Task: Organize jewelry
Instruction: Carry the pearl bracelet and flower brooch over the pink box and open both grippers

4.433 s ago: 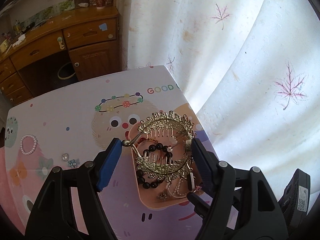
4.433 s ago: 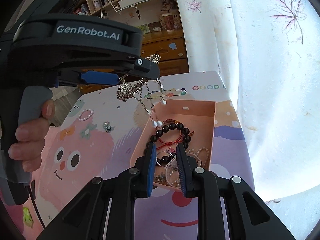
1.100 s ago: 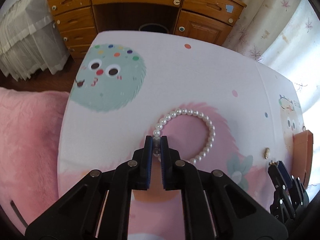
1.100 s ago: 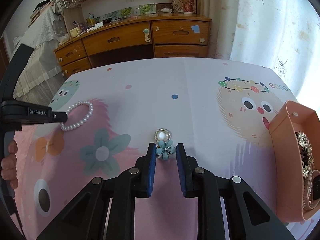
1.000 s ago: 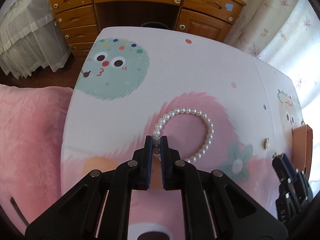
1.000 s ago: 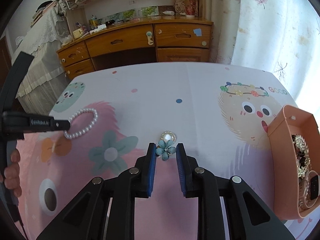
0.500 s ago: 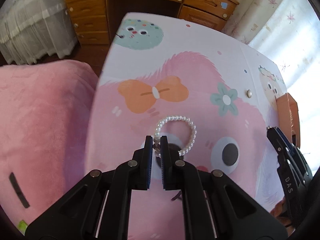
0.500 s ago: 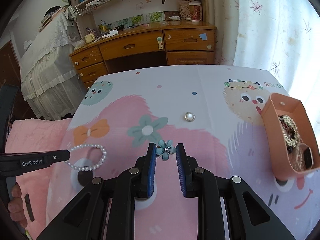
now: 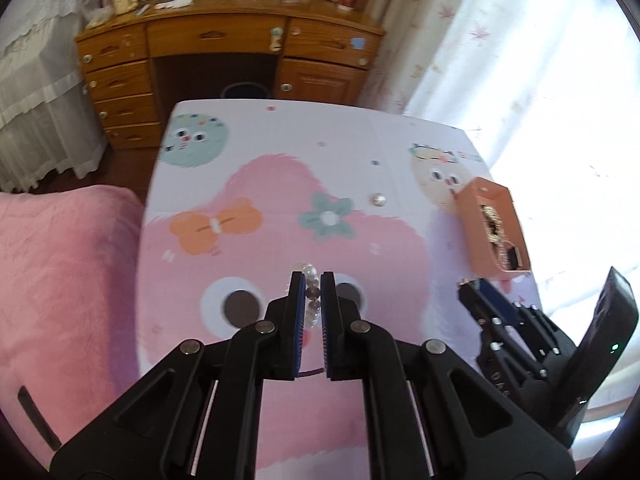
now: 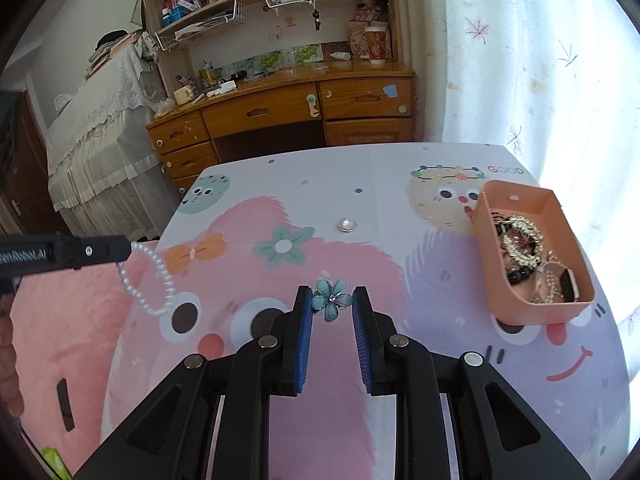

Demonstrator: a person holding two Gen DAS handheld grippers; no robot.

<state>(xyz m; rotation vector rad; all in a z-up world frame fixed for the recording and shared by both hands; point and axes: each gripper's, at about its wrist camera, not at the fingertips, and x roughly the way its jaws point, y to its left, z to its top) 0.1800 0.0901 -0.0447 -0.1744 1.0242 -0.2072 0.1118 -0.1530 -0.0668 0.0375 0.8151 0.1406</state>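
My left gripper [image 9: 311,292] is shut on a white pearl bracelet [image 9: 312,300] and holds it in the air over the cartoon tablecloth; in the right wrist view the bracelet [image 10: 154,280] hangs from the left fingertips [image 10: 120,249]. My right gripper [image 10: 331,305] is shut on a blue flower brooch [image 10: 331,300], held above the table. A small round pearl brooch [image 10: 346,224] lies on the cloth, also in the left wrist view [image 9: 377,199]. A peach jewelry box [image 10: 520,196] at the right holds a gold hair comb, dark beads and a watch; it also shows in the left wrist view [image 9: 472,220].
The table's cartoon cloth [image 10: 400,184] ends at a curtain [image 10: 540,60] on the right. A wooden desk with drawers [image 10: 280,112] stands beyond the far edge. A pink fluffy cushion [image 9: 60,280] lies left of the table.
Both grippers have lifted and pulled back from the table with their items. The pearl bracelet now hangs edge-on between my left fingers. The box looks nearer on the right.
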